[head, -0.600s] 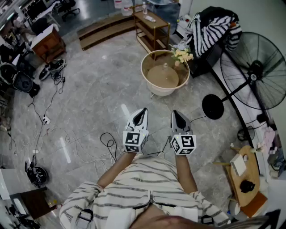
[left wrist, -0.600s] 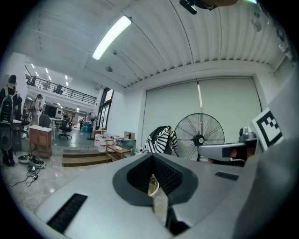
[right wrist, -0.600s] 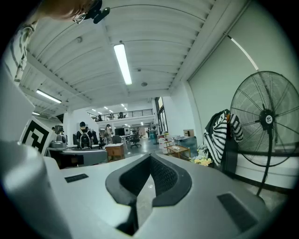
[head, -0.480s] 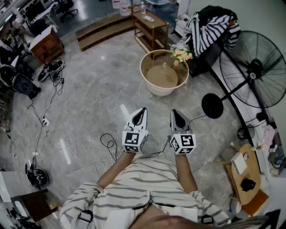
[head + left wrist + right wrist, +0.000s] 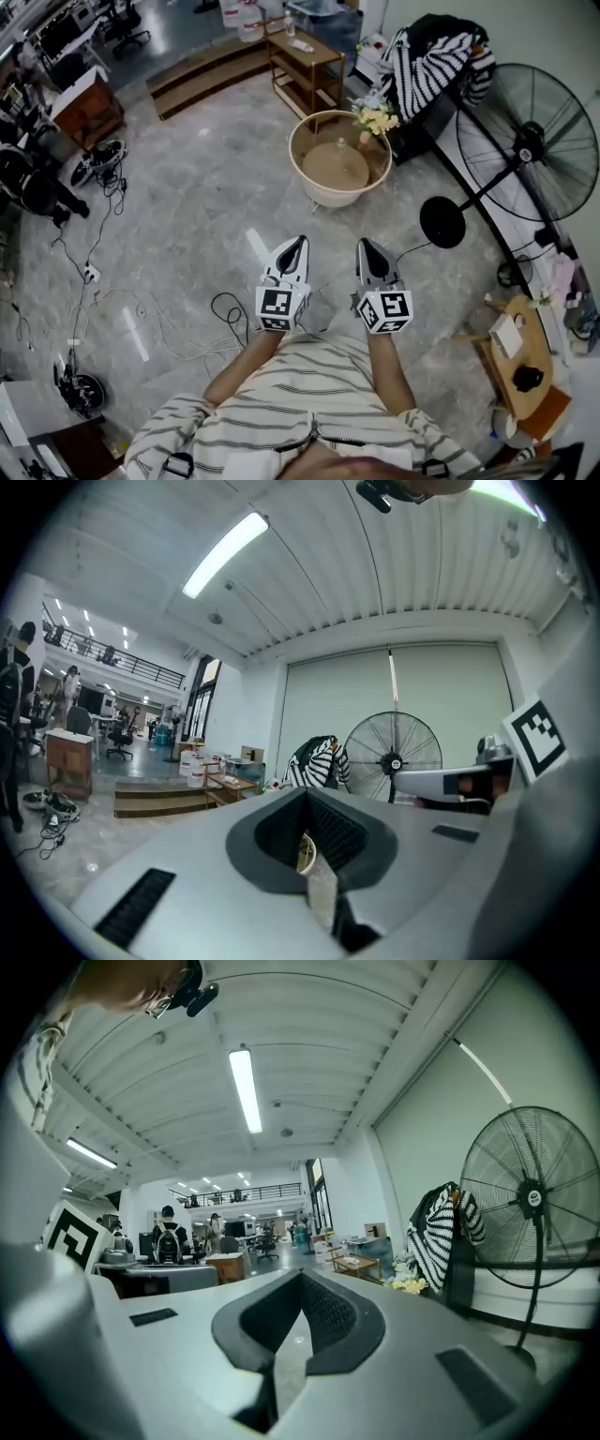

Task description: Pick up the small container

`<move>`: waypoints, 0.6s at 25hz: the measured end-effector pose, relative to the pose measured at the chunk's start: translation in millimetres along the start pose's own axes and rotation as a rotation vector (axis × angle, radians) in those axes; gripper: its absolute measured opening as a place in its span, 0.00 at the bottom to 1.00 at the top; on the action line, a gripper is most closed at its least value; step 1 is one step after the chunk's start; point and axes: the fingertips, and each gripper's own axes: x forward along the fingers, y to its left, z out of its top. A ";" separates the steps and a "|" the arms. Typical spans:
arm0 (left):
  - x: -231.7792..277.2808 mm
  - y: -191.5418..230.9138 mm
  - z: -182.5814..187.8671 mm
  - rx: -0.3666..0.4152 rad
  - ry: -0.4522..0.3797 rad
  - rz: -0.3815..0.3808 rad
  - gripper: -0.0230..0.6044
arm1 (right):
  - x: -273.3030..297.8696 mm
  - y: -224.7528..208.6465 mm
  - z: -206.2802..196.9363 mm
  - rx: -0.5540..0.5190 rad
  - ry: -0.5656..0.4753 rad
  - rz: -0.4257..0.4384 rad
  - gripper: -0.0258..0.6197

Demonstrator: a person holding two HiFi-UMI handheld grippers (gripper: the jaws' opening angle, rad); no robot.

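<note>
Far off — small container (image 5: 342,143), pale, indistinct

Grey marble floor (image 5: 187,187), standing fan (image 5: 530,141)

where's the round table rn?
Head view, upper centre: the round table, with flowers at its far right rim, wooden shelf behind it, standing fan off to its right.
</note>
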 end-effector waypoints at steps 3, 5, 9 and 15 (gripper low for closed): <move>4.5 5.1 3.6 -0.004 -0.008 -0.017 0.03 | 5.6 1.6 4.1 -0.018 0.004 -0.016 0.05; 9.6 7.3 -0.5 -0.002 0.000 -0.028 0.03 | 10.0 -0.2 4.3 -0.020 0.006 -0.024 0.05; 24.3 11.3 -5.6 -0.012 0.004 -0.044 0.03 | 21.6 -8.0 5.4 -0.035 0.000 -0.034 0.05; 64.1 19.9 -2.9 -0.001 -0.001 -0.085 0.03 | 58.2 -29.5 4.8 -0.031 -0.013 -0.030 0.05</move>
